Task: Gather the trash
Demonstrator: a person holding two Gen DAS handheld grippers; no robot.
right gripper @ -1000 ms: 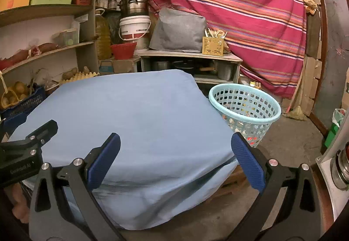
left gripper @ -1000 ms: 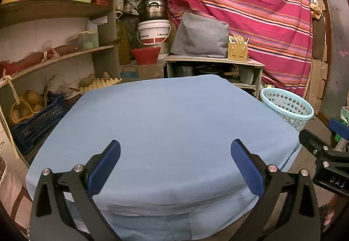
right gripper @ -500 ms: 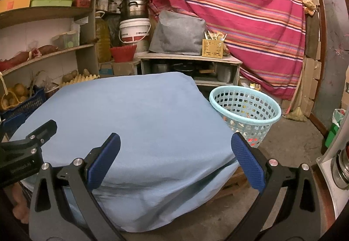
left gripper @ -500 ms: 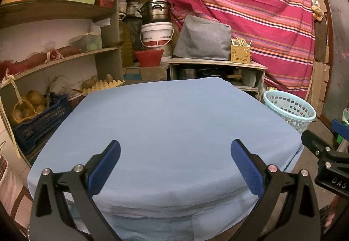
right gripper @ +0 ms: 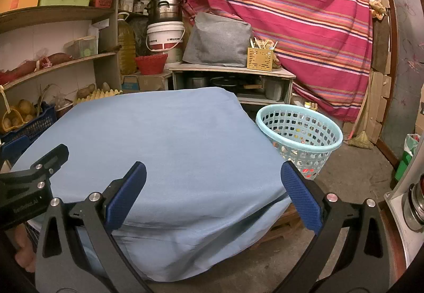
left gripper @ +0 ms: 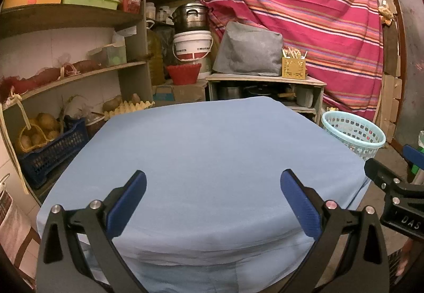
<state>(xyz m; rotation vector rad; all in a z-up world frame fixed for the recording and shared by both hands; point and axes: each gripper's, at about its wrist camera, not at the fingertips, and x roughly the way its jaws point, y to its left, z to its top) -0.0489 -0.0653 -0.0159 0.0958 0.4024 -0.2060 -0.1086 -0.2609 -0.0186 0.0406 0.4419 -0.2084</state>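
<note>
A table covered with a light blue cloth [left gripper: 212, 150] [right gripper: 164, 144] fills the middle of both views, and no trash lies on it. A pale turquoise perforated basket [right gripper: 299, 134] [left gripper: 353, 132] stands on the floor at the table's right side, with small coloured bits showing through its holes. My left gripper [left gripper: 213, 193] hovers open over the table's near edge, nothing between its blue pads. My right gripper [right gripper: 213, 193] is open too, over the near right corner, holding nothing. Each gripper shows at the side of the other's view.
Wooden shelves [left gripper: 66, 17] with boxes, potatoes and a blue crate [left gripper: 50, 152] run along the left. Behind the table stands a low cabinet [left gripper: 265, 81] with a grey bag and yellow holder. A striped red curtain [right gripper: 291, 1] hangs at the back. Bare concrete floor [right gripper: 355, 173] lies right.
Both views have tilted down slightly, so the table and basket sit lower in frame. The grippers stay open and empty.
</note>
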